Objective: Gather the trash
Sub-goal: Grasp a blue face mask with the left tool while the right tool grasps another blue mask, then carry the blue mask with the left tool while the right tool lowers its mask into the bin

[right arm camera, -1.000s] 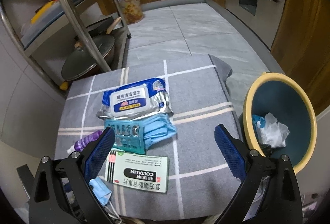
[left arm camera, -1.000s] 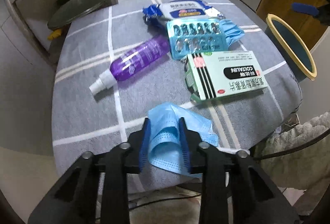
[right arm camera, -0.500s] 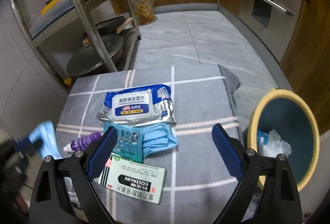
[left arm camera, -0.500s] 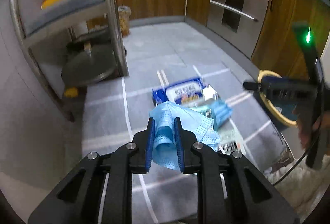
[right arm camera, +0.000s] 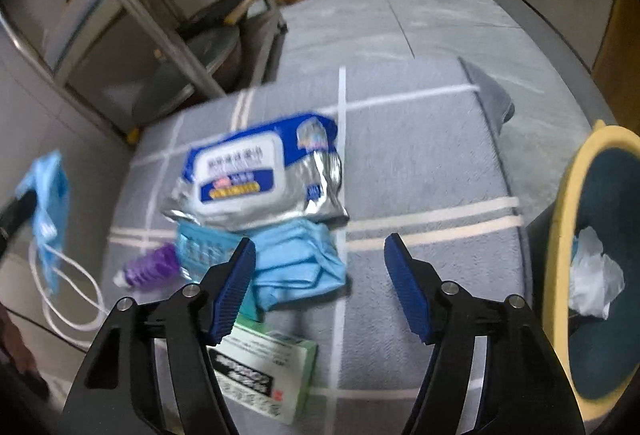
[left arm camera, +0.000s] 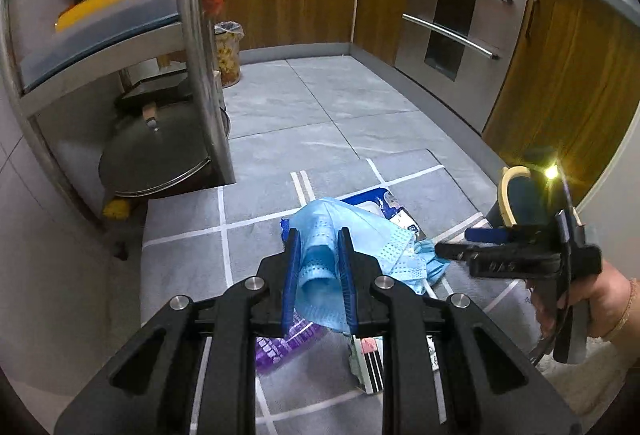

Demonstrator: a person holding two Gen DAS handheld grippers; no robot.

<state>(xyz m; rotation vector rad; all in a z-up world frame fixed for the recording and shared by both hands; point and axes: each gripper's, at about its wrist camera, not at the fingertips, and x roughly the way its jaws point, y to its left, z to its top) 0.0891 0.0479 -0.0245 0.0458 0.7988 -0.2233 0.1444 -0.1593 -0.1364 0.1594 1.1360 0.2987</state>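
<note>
My left gripper (left arm camera: 318,255) is shut on a crumpled blue face mask (left arm camera: 352,235) and holds it in the air above the grey checked cloth (left arm camera: 184,251). The held mask also shows at the far left of the right wrist view (right arm camera: 46,195), its white ear loops hanging down. My right gripper (right arm camera: 320,263) is open and empty, low over a second blue mask (right arm camera: 298,263) that lies on the cloth. The yellow-rimmed bin (right arm camera: 560,255) with white crumpled paper (right arm camera: 592,283) inside stands at the right, off the cloth's edge.
On the cloth lie a blue wet-wipes pack (right arm camera: 248,175), a blue blister pack (right arm camera: 200,247), a purple spray bottle (right arm camera: 148,267) and a green-and-white medicine box (right arm camera: 264,375). A steel shelf rack (left arm camera: 196,47) with a pot lid stands at the far left.
My left gripper has lifted the blue mask off the cloth's near edge and raised it. My right gripper has dropped lower and closer over the second mask, still open.
</note>
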